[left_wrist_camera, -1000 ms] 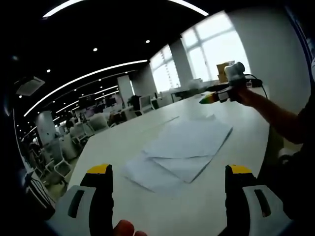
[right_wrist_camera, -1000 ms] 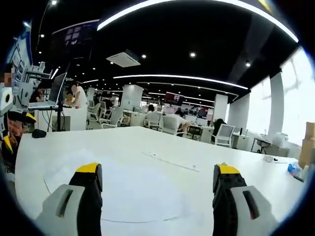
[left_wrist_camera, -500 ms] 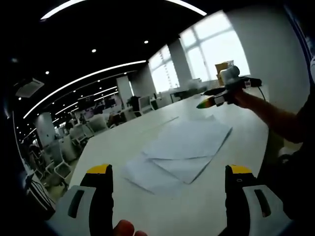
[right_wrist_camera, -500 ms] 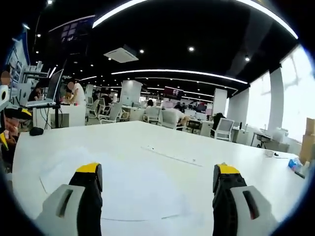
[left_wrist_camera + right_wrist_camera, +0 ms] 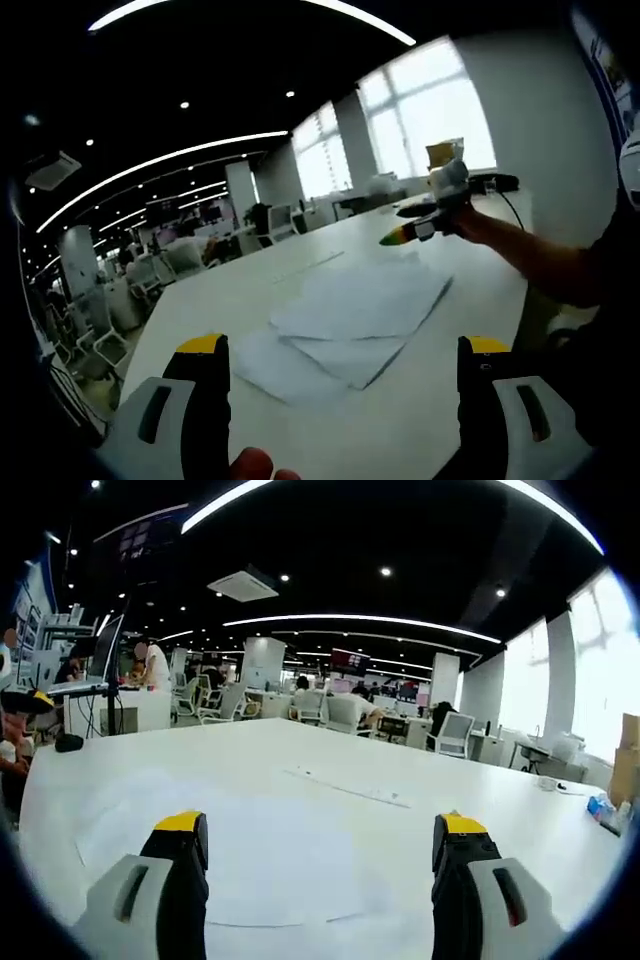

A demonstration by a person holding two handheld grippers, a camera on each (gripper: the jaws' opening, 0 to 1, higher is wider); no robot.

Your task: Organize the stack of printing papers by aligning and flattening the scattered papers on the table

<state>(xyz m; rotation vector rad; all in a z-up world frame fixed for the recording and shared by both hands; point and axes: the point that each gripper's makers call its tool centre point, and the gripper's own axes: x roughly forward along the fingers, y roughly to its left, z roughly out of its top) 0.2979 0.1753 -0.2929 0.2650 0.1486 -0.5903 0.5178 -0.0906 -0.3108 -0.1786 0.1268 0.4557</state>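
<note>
White printing papers [image 5: 345,315] are seen mid-frame in left gripper view, lying flat on white table [image 5: 250,290]; approx. three sheets fanned and overlapped, edges misaligned. In right gripper view, sheets [image 5: 300,865] are spread across lower centre.

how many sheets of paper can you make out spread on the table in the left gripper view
3, at least: a top sheet farthest away, a middle sheet poking out beneath it, and a near sheet by the left jaw. More may be hidden underneath.

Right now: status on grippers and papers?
Left gripper open, empty. Right gripper open, empty, above the sheets. Papers fanned, misaligned on table. Nothing blocking.
</note>
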